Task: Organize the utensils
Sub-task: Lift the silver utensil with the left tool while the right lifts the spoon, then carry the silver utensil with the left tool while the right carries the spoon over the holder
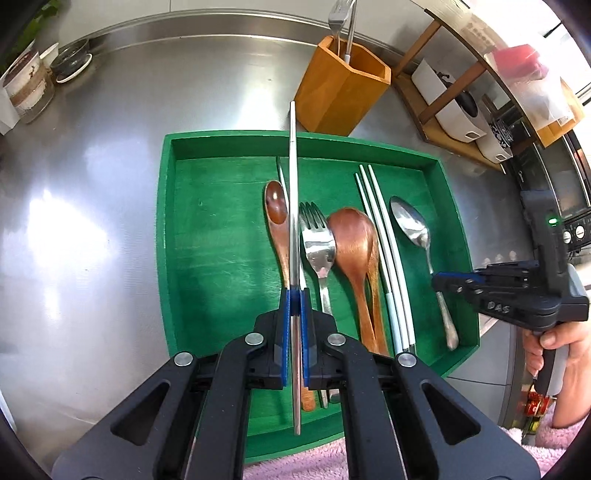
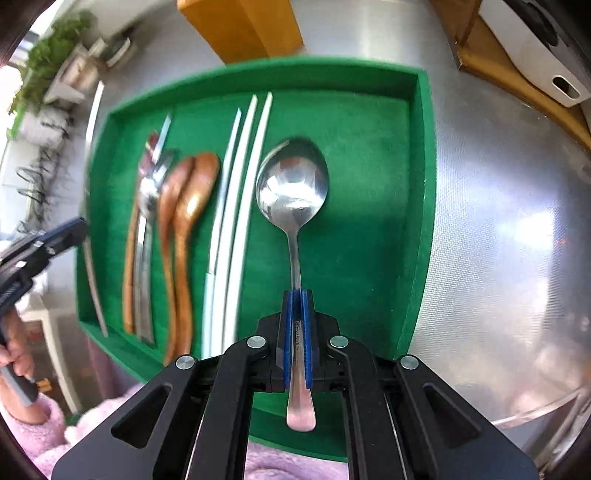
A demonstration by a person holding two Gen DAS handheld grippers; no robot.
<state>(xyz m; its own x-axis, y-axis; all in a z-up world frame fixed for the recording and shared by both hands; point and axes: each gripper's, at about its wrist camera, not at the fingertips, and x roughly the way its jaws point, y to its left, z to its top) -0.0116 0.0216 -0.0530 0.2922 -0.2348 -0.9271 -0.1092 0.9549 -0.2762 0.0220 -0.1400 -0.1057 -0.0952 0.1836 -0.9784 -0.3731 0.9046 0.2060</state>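
My left claw (image 1: 294, 301) is pinched on a metal chopstick (image 1: 293, 206), which stands up out of the blue pads and crosses above the green tray (image 1: 167, 236). My right claw (image 2: 297, 306) is pressed onto the handle of the steel spoon (image 2: 293, 188), whose bowl hangs over the tray's right part; I can't tell whether the spoon is clear of the tray floor.

So both hands are at the carrying step: one utensil each, lifted or lifting, bound I'd judge for the wooden holder (image 1: 341, 86) behind the tray on the steel surface (image 1: 92, 206), where a fork (image 1: 338, 16) already stands. Left in the tray are the wooden spoons (image 1: 356, 254), a fork (image 1: 316, 240) and the white chopsticks (image 1: 384, 243).

Next I must tip each piece upright, line it over the holder's mouth and let it slide in, one hand at a time so the claws don't collide. The thin chopstick could pivot in the pads if I swing it fast.
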